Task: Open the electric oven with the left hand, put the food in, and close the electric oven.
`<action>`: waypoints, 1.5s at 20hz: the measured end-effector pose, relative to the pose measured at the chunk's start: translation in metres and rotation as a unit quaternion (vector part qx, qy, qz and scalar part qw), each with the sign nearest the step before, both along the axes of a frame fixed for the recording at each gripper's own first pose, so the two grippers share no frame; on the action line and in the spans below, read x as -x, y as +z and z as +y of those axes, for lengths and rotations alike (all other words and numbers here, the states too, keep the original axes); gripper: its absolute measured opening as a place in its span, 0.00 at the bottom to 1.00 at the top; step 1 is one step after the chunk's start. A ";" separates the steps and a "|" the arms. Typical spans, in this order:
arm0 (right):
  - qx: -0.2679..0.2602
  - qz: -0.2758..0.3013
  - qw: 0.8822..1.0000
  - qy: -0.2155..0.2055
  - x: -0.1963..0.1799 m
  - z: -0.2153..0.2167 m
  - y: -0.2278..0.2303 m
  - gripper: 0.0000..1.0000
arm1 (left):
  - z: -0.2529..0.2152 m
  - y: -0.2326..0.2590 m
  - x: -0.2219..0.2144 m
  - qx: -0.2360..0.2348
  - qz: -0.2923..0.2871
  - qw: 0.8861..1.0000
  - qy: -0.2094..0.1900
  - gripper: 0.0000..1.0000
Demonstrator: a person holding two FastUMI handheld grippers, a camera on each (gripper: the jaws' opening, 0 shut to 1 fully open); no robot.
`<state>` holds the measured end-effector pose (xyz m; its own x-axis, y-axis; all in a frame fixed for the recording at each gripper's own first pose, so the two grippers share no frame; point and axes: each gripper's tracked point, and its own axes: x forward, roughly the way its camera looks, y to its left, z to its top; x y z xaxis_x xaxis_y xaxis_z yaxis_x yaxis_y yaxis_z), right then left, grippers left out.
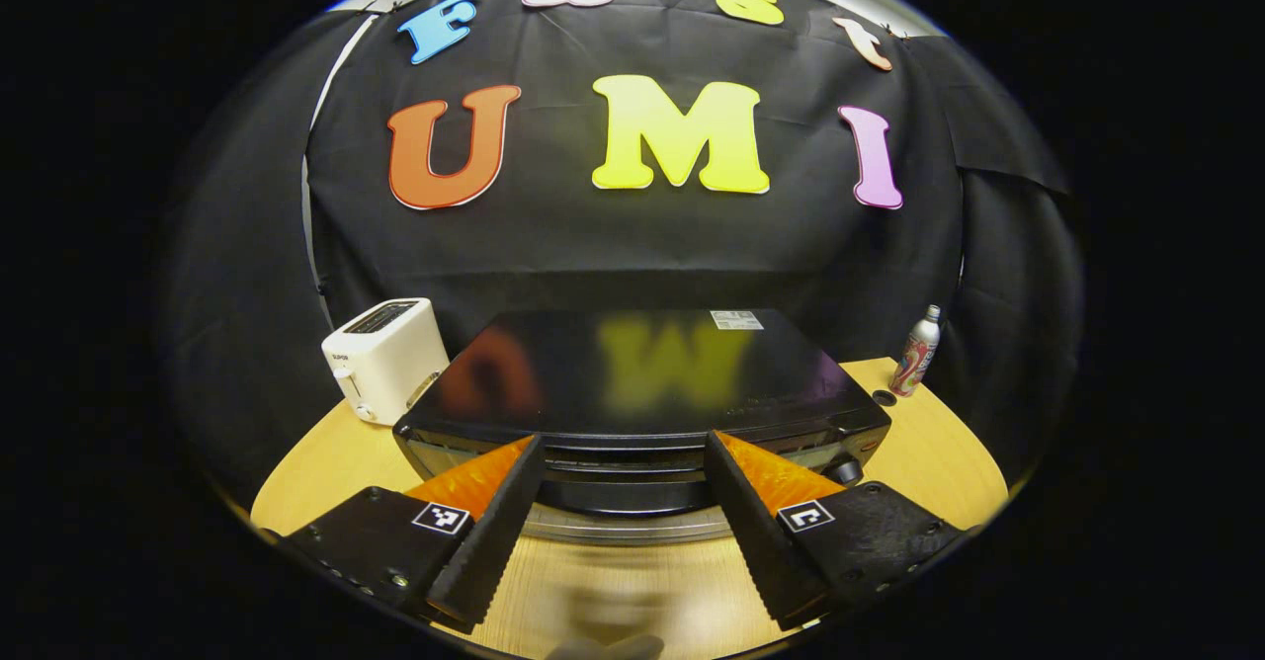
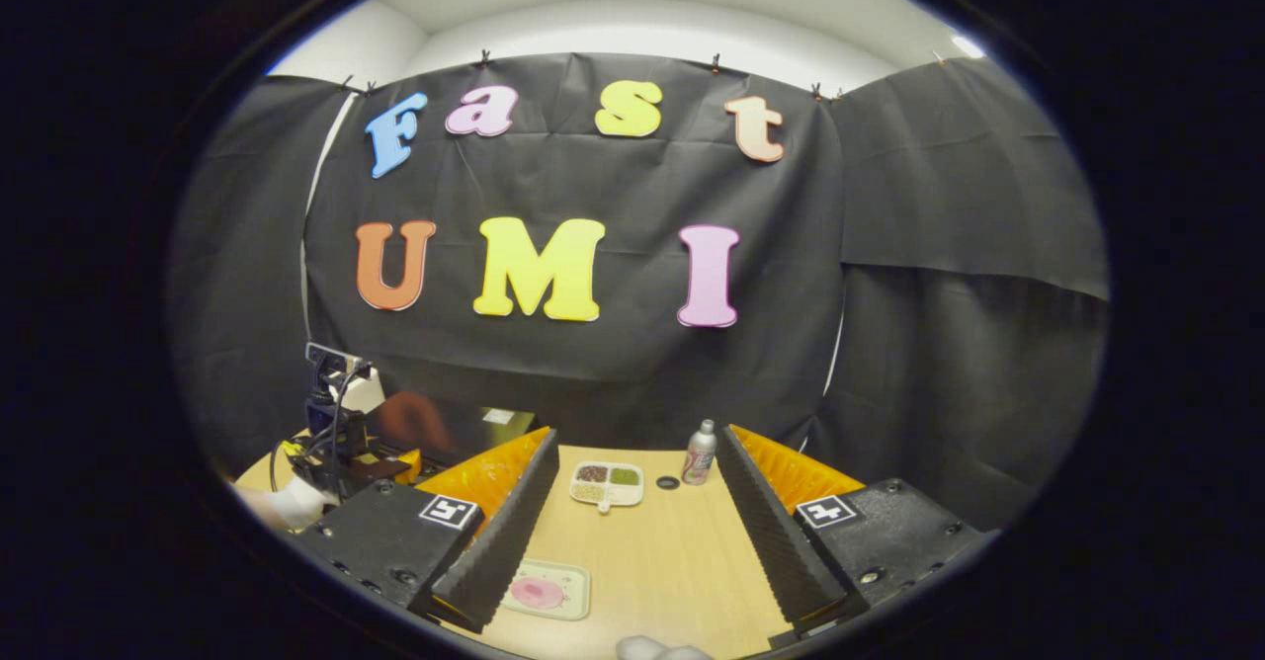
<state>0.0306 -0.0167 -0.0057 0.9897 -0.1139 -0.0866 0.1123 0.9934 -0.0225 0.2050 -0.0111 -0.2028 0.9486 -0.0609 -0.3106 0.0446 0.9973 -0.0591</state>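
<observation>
Left gripper view: a white toaster [image 1: 385, 359] stands near the back left edge of the round wooden worktop [image 1: 929, 453]. Just beside it, in the middle of the worktop, sits the big black oven [image 1: 642, 383]. Its top is shiny and its door is closed. A knob [image 1: 843, 469] sticks out at the right end of its front. The left tongs [image 1: 625, 443] are spread wide. They hang in front of the oven door, one finger on each side, and they hold nothing. It is hard to tell if the tips touch the oven. A silver can [image 1: 917, 351] stands at the back right edge of the worktop, with a small dark ring [image 1: 884, 398] next to it.

Right gripper view: at the far left you can see the other tongs [image 2: 336, 443] with wires, and a bit of a hand [image 2: 287, 502] holding them, near the oven [image 2: 464, 428]. The right tongs [image 2: 632, 438] are spread wide too, up over the worktop [image 2: 672, 561], with nothing in them. A plate with a pink piece of food [image 2: 539, 593] lies near the front edge, just by the left finger. Farther back is a small white tray [image 2: 607, 483] with four little boxes of grains. To its right is the dark ring [image 2: 668, 483], then the can [image 2: 700, 453].
</observation>
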 end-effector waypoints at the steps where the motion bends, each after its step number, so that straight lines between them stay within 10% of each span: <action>1: -0.001 0.001 1.000 0.001 0.000 0.001 -0.001 0.99 | 0.000 0.000 0.002 0.001 0.002 1.000 0.000 0.98; 30: -0.002 0.023 1.000 0.021 0.032 0.005 -0.037 0.99 | -0.002 -0.062 0.089 -0.012 0.040 0.999 -0.009 0.97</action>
